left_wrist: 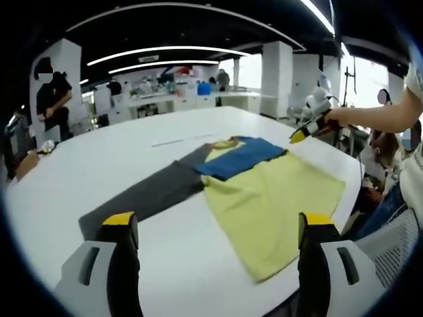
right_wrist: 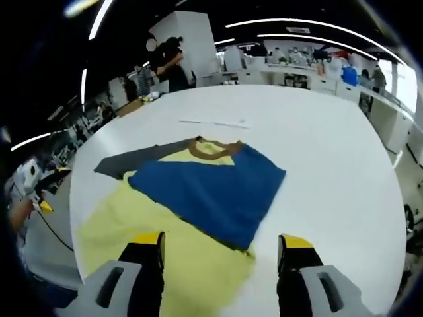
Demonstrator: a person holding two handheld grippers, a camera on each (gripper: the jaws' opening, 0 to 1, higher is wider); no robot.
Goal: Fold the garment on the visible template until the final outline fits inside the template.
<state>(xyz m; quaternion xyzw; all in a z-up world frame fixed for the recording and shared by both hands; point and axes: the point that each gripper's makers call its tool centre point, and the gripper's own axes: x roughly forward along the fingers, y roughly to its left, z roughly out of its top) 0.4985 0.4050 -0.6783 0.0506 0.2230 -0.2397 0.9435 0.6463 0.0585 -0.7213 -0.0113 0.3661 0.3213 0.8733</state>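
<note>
While the shirt (left_wrist: pixel 264 198) lies flat on the white worktop (left_wrist: pixel 165 251), both tools hover above it with nothing between their jaws. Its yellow body has a blue sleeve folded across the chest, and a grey sleeve (left_wrist: pixel 142 195) stretches out to one side. Spread wide, the left tool (left_wrist: pixel 218 228) faces the hem; likewise spread, the right tool (right_wrist: pixel 221 247) sits over the blue sleeve (right_wrist: pixel 211 188).
</note>
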